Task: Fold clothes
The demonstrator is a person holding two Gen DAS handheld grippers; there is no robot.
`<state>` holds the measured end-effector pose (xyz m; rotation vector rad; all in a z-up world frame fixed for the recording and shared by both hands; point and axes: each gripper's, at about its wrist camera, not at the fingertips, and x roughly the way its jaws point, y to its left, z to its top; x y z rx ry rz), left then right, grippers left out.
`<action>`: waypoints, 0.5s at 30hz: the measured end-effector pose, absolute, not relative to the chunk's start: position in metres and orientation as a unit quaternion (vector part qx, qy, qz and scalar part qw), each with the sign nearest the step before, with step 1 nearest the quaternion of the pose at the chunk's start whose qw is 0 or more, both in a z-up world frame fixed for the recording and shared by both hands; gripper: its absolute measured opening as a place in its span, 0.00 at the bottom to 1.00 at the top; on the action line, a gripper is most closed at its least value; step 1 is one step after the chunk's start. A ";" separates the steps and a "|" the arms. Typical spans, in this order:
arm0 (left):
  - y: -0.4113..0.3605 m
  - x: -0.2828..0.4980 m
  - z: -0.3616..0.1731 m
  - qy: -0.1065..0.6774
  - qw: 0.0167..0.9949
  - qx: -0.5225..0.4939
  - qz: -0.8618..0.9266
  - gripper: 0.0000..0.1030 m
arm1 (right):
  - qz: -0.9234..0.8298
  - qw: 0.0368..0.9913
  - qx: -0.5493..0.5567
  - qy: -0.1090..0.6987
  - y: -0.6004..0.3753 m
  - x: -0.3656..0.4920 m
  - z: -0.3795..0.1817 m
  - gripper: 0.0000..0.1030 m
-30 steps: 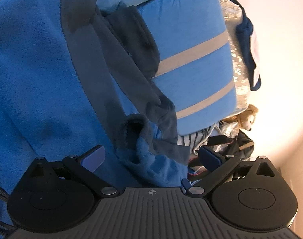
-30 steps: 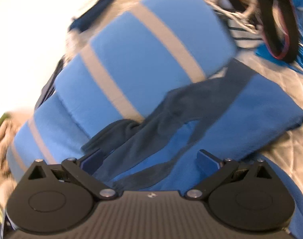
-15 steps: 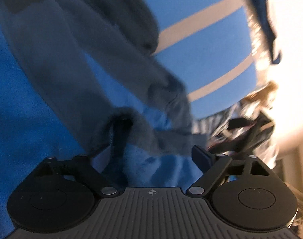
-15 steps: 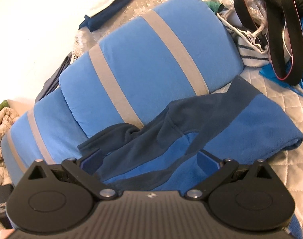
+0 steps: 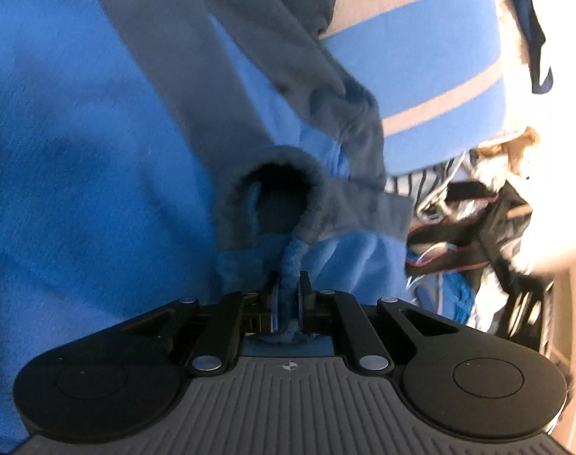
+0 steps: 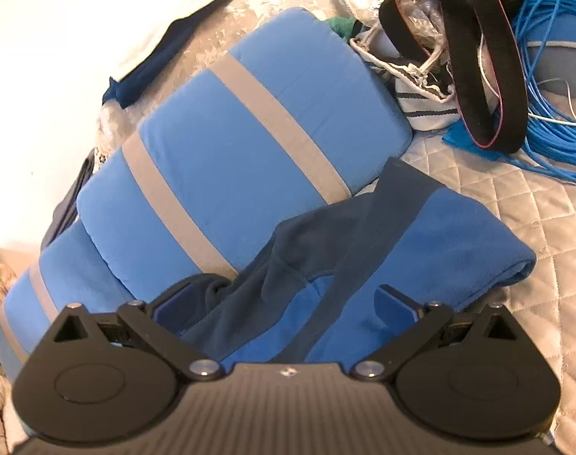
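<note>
Now the left tongs (image 5: pixel 287 297), having just been closing, pinch a fold of the blue fleece garment (image 5: pixel 79 144) at six o'clock. Right tongs (image 6: pixel 284 305) gape wide over the garment on the quilted bed (image 6: pixel 515 197), gripping nothing. No writing is legible.

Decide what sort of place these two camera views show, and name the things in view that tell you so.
Probably a bedroom, with the work done on a bed: a quilted bedspread lies under the blue fleece garment, a blue cushion with grey stripes sits behind it, and household clutter such as a coil of blue cable is piled nearby.
</note>
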<state>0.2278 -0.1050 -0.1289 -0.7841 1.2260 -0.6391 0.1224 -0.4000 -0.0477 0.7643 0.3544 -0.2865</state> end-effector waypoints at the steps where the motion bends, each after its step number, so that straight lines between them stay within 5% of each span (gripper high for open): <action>1: -0.105 0.227 -0.132 0.553 0.700 -0.349 -0.288 0.09 | -0.138 0.901 0.373 0.173 -0.403 0.122 -0.048 1.00; 7: -0.106 0.227 -0.133 0.551 0.704 -0.333 -0.301 0.09 | -0.117 0.932 0.274 0.207 -0.412 0.118 -0.015 1.00; 15: -0.104 0.226 -0.130 0.551 0.691 -0.356 -0.304 0.09 | 0.006 0.961 -0.112 0.251 -0.375 0.118 0.043 1.00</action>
